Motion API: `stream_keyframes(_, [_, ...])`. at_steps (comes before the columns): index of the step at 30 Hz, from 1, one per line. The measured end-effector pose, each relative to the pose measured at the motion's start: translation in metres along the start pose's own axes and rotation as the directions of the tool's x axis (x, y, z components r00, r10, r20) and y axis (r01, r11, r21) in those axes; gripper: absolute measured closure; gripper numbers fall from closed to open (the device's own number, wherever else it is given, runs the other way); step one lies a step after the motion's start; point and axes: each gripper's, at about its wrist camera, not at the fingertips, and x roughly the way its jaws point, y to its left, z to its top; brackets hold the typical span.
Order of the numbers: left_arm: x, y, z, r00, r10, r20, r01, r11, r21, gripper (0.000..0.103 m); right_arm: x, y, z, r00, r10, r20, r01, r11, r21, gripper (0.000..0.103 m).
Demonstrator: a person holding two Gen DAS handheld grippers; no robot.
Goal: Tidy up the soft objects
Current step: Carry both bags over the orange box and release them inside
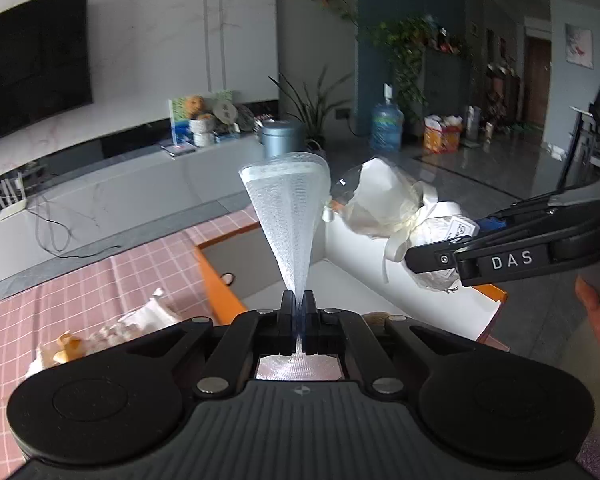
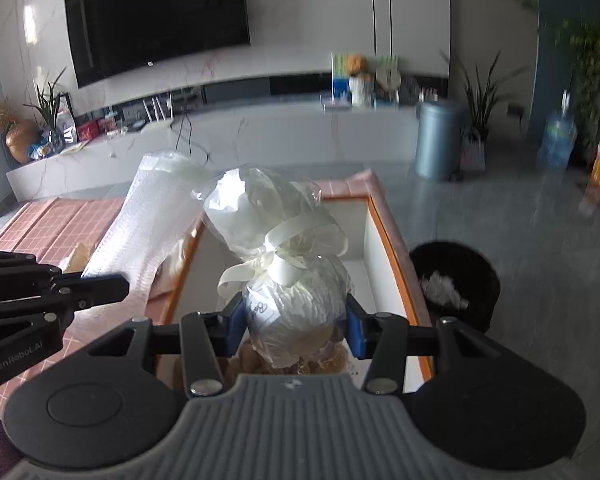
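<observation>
My left gripper (image 1: pixel 299 304) is shut on a sheet of clear bubble wrap (image 1: pixel 290 216) that fans upward above the table; it also shows in the right wrist view (image 2: pixel 144 220). My right gripper (image 2: pixel 296 320) is shut on a cellophane-wrapped bundle (image 2: pixel 296 280) tied with a cream ribbon (image 2: pixel 296 248), held over the white box with an orange rim (image 2: pixel 384 236). The bundle (image 1: pixel 384 204) and the right gripper (image 1: pixel 416 260) show at the right of the left wrist view, above the box (image 1: pixel 216 276).
The box stands on a table with a pink checked cloth (image 1: pixel 100 280). Wrapped soft items (image 1: pixel 112 332) lie on the cloth left of the box. A black bin (image 2: pixel 456 280) stands on the floor right of the table. A TV wall and grey bin (image 2: pixel 438 140) are behind.
</observation>
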Motion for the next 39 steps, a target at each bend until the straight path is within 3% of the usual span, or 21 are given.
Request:
stream_keyframes(6, [0.043, -0.009, 0.011, 0.995, -0.055, -0.088, 0.06, 0.997, 0.054, 0.101, 0.046, -0.022, 0.013, 0.99, 0.011, -0.14, -0.008, 1.0, 0.016, 0.054])
stream_keyframes(11, [0.078, -0.014, 0.015, 0.985, -0.035, -0.167, 0.053, 0.993, 0.106, 0.101, 0.09, -0.03, 0.025, 0.975, 0.014, -0.223, -0.006, 0.999, 0.035, 0.053])
stream_keyframes(18, [0.128, 0.01, 0.022, 0.95, -0.016, -0.312, 0.033, 0.998, 0.049, 0.101, 0.155, -0.015, 0.046, 0.957, -0.035, -0.289, 0.027, 0.999, -0.032, 0.053])
stream_keyframes(22, [0.146, 0.017, 0.024, 0.933, 0.03, -0.36, -0.005, 0.998, 0.07, 0.101, 0.186, -0.011, 0.051, 0.944, -0.047, -0.327, 0.035, 0.998, -0.042, 0.052])
stream_keyframes(30, [0.171, 0.015, 0.025, 0.897, 0.04, -0.441, 0.018, 0.992, 0.128, 0.1, 0.217, -0.015, 0.048, 0.92, -0.063, -0.387, 0.041, 0.997, -0.065, 0.046])
stream_keyframes(34, [0.181, 0.013, 0.027, 0.878, 0.038, -0.477, 0.035, 0.989, 0.144, 0.093, 0.224, -0.018, 0.044, 0.909, -0.06, -0.413, 0.041, 0.998, -0.055, 0.043])
stream_keyframes(39, [0.187, 0.007, 0.027, 0.869, 0.074, -0.488, 0.031, 0.979, 0.203, 0.088, 0.222, -0.016, 0.043, 0.909, -0.063, -0.413, 0.045, 0.998, -0.053, 0.034])
